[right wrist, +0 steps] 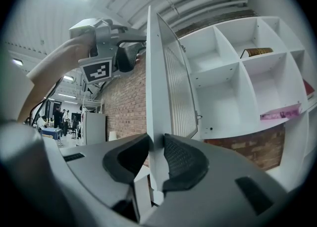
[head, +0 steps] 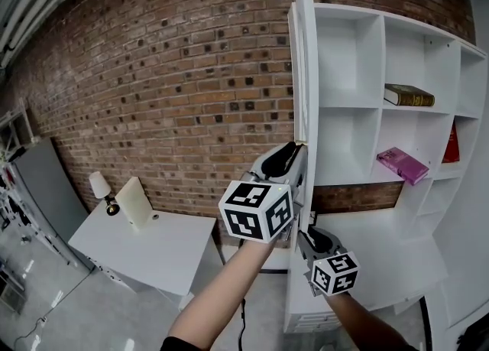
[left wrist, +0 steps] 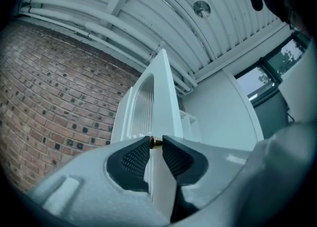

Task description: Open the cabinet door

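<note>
Seemingly light yet stiff, the cabinet door (head: 304, 59) stands open beside the shelves (head: 380, 59), best held at its free edge, which the left claw (head: 294, 151) clenches while the right claw (right wrist: 155, 144) is opening around it.

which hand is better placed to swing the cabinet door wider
Left. The left gripper looks closed on the brass knob of the door, a firm pulling point. The right gripper has its jaws opening around the plain edge lower down, so it is probably letting go.
</note>
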`<state>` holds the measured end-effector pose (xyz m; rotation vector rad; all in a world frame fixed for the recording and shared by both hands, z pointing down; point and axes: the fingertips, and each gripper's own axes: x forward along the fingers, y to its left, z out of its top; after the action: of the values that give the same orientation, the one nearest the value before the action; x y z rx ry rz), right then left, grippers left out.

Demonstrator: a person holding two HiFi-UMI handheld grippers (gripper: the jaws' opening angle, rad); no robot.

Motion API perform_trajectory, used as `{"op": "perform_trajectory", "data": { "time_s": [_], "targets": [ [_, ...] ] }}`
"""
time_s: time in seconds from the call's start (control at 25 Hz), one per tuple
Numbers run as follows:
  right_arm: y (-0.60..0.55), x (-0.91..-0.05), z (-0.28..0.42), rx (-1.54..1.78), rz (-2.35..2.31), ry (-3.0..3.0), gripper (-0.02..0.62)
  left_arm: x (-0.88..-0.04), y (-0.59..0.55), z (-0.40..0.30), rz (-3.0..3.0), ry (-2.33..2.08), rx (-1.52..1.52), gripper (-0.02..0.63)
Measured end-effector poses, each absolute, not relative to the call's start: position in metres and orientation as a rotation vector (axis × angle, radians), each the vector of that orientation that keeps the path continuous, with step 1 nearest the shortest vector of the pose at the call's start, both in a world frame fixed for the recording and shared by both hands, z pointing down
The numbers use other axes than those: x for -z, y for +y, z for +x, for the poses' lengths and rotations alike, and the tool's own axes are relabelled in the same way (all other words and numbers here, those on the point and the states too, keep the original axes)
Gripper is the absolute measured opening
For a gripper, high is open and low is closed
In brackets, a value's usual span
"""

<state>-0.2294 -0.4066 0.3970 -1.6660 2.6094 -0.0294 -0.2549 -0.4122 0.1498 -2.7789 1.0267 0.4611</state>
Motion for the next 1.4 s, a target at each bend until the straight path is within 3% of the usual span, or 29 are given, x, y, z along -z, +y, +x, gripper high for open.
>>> {"op": "perform_trajectory", "data": {
  "time_s": [0.52,1.04,1.4],
  "targets": [
    [-0.396,-0.394,-0.225,0.110,-1.616,2.658,0.094,-0.154,-0.404,-0.258,-2.777,1.036,-0.474,0.089],
    [-0.327,-0.402,-0.173,0.208,-1.650,2.643,0.092,-0.203,-0.337,-0.283,-2.823,0.973,-0.494,0.089],
    [-0.243,-0.426,-0.077,0.256,-1.829,2.533,0.071,-0.266,-0.279,-0.257,-2.888,0.891,-0.482,0.080]
  ]
}}
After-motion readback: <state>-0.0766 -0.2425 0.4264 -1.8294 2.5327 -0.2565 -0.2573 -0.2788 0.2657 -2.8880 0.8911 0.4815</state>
